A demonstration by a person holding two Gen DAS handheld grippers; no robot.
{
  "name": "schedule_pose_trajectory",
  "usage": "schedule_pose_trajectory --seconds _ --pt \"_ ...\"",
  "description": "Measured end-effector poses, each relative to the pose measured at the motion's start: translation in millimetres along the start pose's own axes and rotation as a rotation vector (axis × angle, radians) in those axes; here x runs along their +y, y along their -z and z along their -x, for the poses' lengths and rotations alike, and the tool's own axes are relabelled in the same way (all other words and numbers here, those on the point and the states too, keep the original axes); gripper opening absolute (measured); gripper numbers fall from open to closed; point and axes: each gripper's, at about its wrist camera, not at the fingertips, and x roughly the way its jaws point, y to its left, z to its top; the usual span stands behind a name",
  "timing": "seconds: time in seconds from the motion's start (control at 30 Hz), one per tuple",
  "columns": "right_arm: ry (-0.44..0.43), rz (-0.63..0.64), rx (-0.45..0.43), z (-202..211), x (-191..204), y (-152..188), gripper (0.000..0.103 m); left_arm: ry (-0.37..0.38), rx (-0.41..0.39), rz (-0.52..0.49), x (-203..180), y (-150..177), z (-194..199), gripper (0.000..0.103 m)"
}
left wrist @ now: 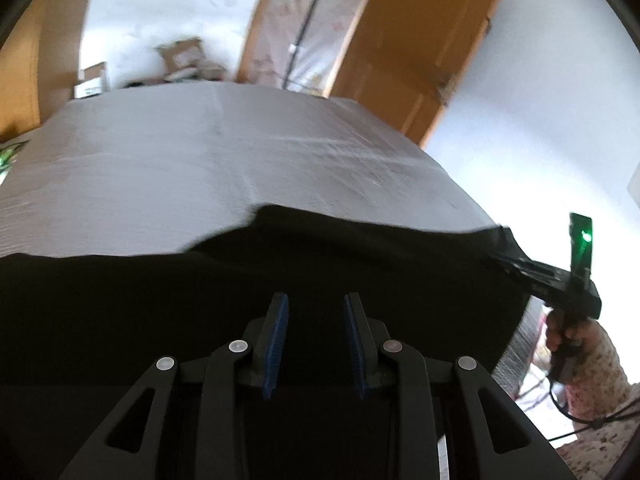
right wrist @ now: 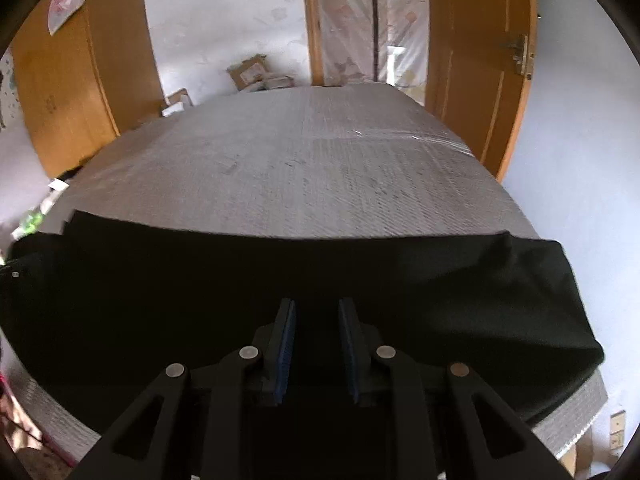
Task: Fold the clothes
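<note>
A black garment [left wrist: 280, 264] lies spread across the near part of a grey table [left wrist: 200, 160]. My left gripper [left wrist: 316, 304] is open just above the cloth, its blue pads apart and empty. The right gripper shows at the right of the left wrist view [left wrist: 512, 262], near the garment's right corner; whether it touches the cloth there is unclear. In the right wrist view the garment [right wrist: 360, 280] spans the near table [right wrist: 304, 176], and my right gripper [right wrist: 318, 312] is open above it with nothing between the pads.
Cardboard boxes [right wrist: 252, 74] sit on the floor beyond the table's far edge. A wooden door [right wrist: 480, 60] stands at the far right, another wooden panel [right wrist: 80, 80] at the left. The garment's right edge hangs over the table side [right wrist: 576, 328].
</note>
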Motion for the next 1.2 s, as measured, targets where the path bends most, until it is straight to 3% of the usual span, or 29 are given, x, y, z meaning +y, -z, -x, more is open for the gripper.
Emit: schedule_pose_trajectory --seconds 0.1,0.3,0.57,0.8,1.03,1.1,1.2 --pt "-0.087 0.007 0.005 -3.9 16.8 -15.2 0.023 -0.049 -0.024 0.051 25.4 -2.8 9.4 0.030" --pt "-0.264 0.021 0.021 -13.3 50.7 -46.1 0.023 -0.077 -0.069 0.169 67.1 -10.0 21.4 0.030" --pt "-0.550 0.075 0.158 -60.7 105.8 -94.9 0.023 -0.113 -0.084 0.271 111.7 -22.8 22.5 0.030" --pt "-0.684 0.125 0.342 -114.1 147.8 -115.4 0.028 -0.116 -0.071 0.272 129.1 -34.3 12.8 0.030" --pt "-0.783 0.143 0.460 -134.8 168.3 -115.0 0.027 -0.098 -0.015 0.273 140.1 -42.9 -9.8 0.030" --pt "-0.792 0.157 0.477 -130.0 170.4 -111.2 0.009 -0.089 0.003 0.279 143.2 -43.6 -15.4 0.030" --pt "-0.806 0.180 0.493 -121.1 173.4 -106.1 0.003 -0.082 0.017 0.288 146.5 -43.0 -18.4 0.030"
